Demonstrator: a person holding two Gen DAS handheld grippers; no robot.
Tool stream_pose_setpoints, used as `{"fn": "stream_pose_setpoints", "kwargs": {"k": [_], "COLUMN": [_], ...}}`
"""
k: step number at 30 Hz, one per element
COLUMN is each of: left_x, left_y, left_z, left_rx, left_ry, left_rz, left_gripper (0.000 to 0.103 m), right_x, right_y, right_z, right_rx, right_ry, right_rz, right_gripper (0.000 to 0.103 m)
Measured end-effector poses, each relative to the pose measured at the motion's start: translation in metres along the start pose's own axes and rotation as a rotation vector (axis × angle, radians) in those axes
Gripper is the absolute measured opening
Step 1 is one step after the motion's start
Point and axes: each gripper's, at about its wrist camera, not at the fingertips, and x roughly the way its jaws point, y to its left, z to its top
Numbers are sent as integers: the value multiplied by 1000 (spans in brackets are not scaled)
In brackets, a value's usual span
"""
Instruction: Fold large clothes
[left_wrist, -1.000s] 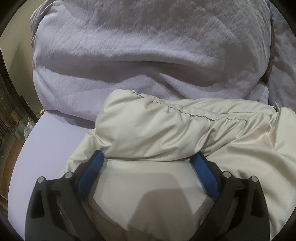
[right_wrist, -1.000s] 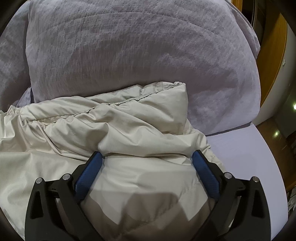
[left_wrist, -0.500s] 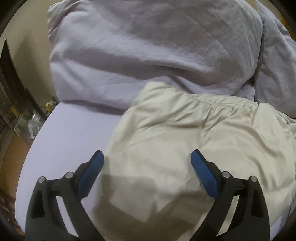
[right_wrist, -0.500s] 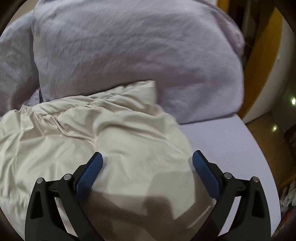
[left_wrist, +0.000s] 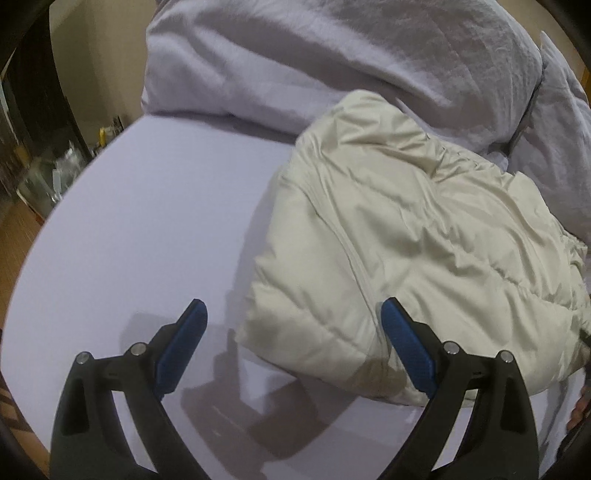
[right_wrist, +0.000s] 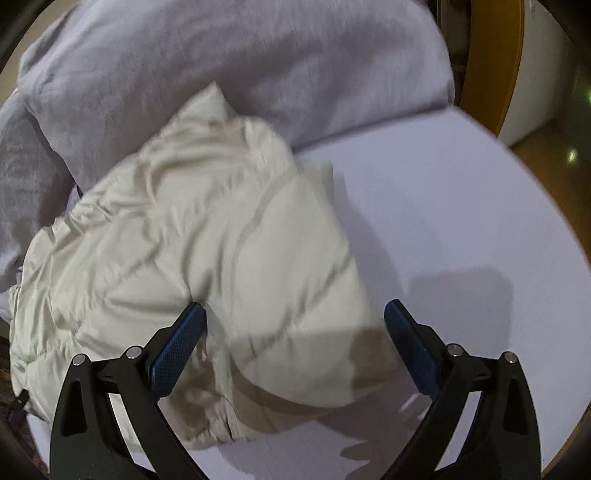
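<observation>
A cream puffy jacket (left_wrist: 413, 236) lies folded in a thick bundle on the lavender bed sheet (left_wrist: 155, 221). It also shows in the right wrist view (right_wrist: 207, 258). My left gripper (left_wrist: 293, 325) is open and empty, hovering above the jacket's near left corner. My right gripper (right_wrist: 295, 325) is open and empty, above the jacket's near right end, its left fingertip (right_wrist: 184, 332) close to the fabric. The right view is blurred.
A large grey-lilac pillow (left_wrist: 332, 55) lies behind the jacket, seen also in the right wrist view (right_wrist: 258, 74). The bed edge drops to the floor and clutter (left_wrist: 44, 173) at left. A wooden frame (right_wrist: 491, 59) stands at right.
Both grippers have drawn back and up from the jacket and swung outward. The upper fold lying between the fingers a second ago now lies flat on the bundle.
</observation>
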Motion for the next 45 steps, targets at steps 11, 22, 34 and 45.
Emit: {"fn": "stream_pose_setpoints", "kwargs": {"k": [11, 22, 34, 45], "left_x": [10, -46, -106, -109], "left_y": [-14, 26, 112, 136], "left_z": [1, -31, -124, -150], "left_rx": [-142, -170, -190, -249], "left_ry": [-3, -98, -109, -88], "left_rz": [-102, -128, -73, -16], "left_gripper": [59, 29, 30, 71], "right_x": [-7, -66, -117, -169], "right_y": [4, 13, 8, 24], "right_z": [-11, -63, -162, -167], "right_rx": [3, -72, -159, -299], "right_ry": [-43, -48, -16, -160], "right_rz": [48, 144, 226, 106], "right_gripper": [50, 34, 34, 67]}}
